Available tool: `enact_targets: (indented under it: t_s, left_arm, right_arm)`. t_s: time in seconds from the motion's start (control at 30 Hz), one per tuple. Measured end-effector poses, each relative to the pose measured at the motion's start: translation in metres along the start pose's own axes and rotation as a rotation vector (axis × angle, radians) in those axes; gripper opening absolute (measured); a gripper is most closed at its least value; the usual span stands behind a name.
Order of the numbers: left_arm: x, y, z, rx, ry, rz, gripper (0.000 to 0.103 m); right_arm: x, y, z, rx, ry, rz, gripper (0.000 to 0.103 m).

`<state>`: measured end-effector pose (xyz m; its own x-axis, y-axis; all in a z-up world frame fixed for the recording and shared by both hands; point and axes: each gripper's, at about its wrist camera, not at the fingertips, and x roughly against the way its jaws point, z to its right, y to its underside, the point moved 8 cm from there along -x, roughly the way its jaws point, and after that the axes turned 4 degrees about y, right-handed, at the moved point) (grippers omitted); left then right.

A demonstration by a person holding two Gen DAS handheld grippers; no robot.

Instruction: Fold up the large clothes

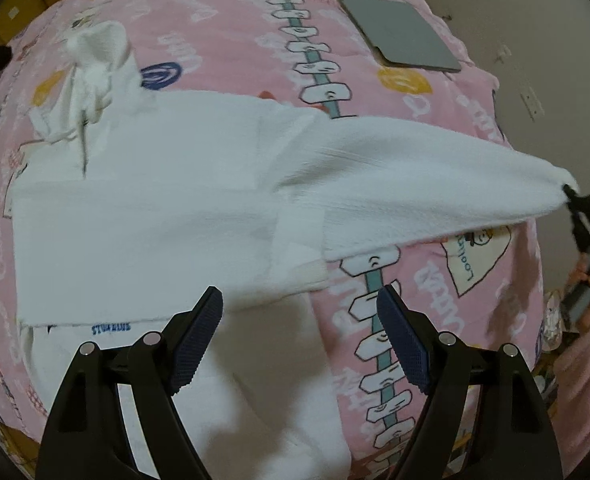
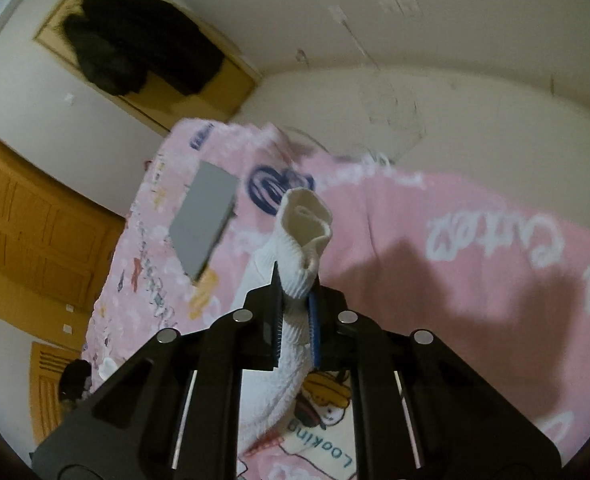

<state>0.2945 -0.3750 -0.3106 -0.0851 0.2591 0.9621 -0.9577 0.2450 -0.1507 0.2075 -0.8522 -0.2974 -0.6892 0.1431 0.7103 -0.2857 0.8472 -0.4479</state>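
Two grippers are at work over a white hooded sweatshirt spread on a pink cartoon-print blanket. At the far left its hood lies bunched with a drawstring trailing, and one sleeve is already folded flat across the body. Just right of that, near the bottom of the left wrist view, the left gripper hangs above the garment with its jaws spread wide and nothing between them, touching no cloth that I can see. A grey tablet-like slab lies on the blanket beyond, well apart from the sweatshirt. Further right, the other sleeve is pulled up off the bed into a taut tapering span, ending at the right gripper, whose jaws are pressed together on the ribbed cuff, with the cuff's open end flopping past the fingertips.

The worry, as I see it, is that narrow pinch: only a thin bite of ribbing is caught, so a quick swing across could let it slip out and drop the sleeve short. With nothing pinning the body, the pull might also drag the folded sleeve and the shoulder out of line.
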Motion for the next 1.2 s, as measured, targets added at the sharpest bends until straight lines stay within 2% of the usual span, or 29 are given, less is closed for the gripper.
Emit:
enact_targets:
  t_s: [0.17,0.43,0.5,0.6,0.73,0.9,1.03,1.13,1.2]
  left_arm:
    - [0.008,0.009,-0.021,0.034,0.02,0.019,0.077]
    - [-0.02,0.0,-0.072,0.084,-0.004,0.024,0.079]
    - [-0.026,-0.002,-0.09,0.107,-0.01,0.022,0.079]
    - [-0.022,-0.002,-0.111,0.134,0.021,0.041,0.079]
    - [-0.008,0.006,-0.151,0.203,0.042,0.063,0.079]
    - [0.007,0.017,-0.209,0.258,0.036,0.07,0.079]
    - [0.004,0.018,-0.252,0.276,0.034,0.058,0.08]
    - [-0.002,0.02,-0.279,0.286,0.067,0.038,0.08]
    - [-0.002,0.022,-0.292,0.282,0.086,0.044,0.08]
  right_arm:
    - [0.049,-0.017,-0.015,0.027,-0.016,0.059,0.01]
    - [0.103,-0.003,-0.066,0.13,-0.017,0.12,0.01]
    - [0.115,0.004,-0.092,0.182,-0.024,0.137,0.01]
    - [0.133,0.015,-0.134,0.263,-0.029,0.165,0.01]
    - [0.152,0.039,-0.197,0.335,-0.077,0.192,0.01]
    - [0.158,0.102,-0.288,0.428,-0.151,0.185,0.01]
    - [0.143,0.177,-0.345,0.47,-0.223,0.134,0.01]
    - [0.13,0.24,-0.388,0.51,-0.263,0.087,0.01]
    - [0.121,0.273,-0.402,0.51,-0.284,0.041,0.01]
